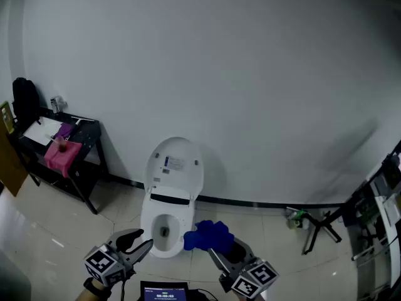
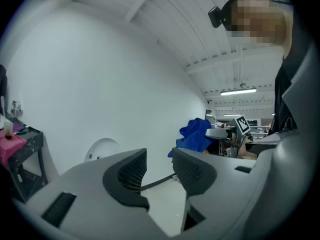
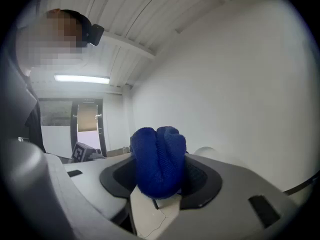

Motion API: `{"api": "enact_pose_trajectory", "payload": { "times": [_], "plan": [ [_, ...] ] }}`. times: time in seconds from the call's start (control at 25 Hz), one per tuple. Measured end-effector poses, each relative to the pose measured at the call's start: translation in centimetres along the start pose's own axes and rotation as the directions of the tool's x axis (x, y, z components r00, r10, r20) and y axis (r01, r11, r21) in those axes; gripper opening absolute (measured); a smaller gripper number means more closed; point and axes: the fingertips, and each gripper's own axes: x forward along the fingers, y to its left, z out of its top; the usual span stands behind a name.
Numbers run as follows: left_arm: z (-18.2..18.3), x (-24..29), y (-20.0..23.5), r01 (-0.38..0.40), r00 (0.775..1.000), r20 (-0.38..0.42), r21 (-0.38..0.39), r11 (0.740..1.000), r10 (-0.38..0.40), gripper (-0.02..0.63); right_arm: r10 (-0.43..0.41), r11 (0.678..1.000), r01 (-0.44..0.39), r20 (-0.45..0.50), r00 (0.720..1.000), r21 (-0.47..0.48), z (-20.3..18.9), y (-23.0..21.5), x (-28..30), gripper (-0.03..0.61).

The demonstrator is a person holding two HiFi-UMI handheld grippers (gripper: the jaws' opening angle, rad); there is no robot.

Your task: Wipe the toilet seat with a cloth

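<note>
Cloth, deep blue and bunched into a thick wad, sits clamped between the fingers of the right gripper, whose pads press in on it from both sides. Most of the wad bulges out above and in front of the fingertips. In the head view it shows low in the picture, just right of the front rim of the toilet, over the tiled floor. Whether it touches the rim cannot be told from there.

The toilet is white and stands against a plain pale wall. Its lid is tipped up and back toward the wall, and the seat lies down around the open bowl.

The left gripper is held low at the left of the bowl, near its front. Its fingers stand apart, and only floor and wall show through the gap between the ribbed pads. Its own view looks across at the blue wad and the right gripper beyond it.

A dark bench stands well to the left of the toilet against the wall, with a pink box on it and a black bag at its far end. A dark tripod lies on the floor well to the right. A small lit screen shows at the bottom edge of the head view, between the two grippers.
</note>
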Motion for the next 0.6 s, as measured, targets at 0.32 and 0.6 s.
{"api": "enact_pose_trajectory", "payload": {
  "times": [0.32, 0.6],
  "plan": [
    [-0.4, 2.5, 2.1, -0.001, 1.0, -0.01, -0.013, 1.0, 0.001, 0.169, 0.011, 1.0, -0.012, -0.033, 0.999, -0.018, -0.5, -2.8, 3.0, 0.232],
    [-2.0, 7.3, 6.3, -0.028, 0.998, -0.057, -0.026, 0.999, 0.027, 0.169, 0.044, 0.999, -0.045, -0.095, 0.995, -0.01, -2.6, -8.2, 8.8, 0.232]
  ]
}}
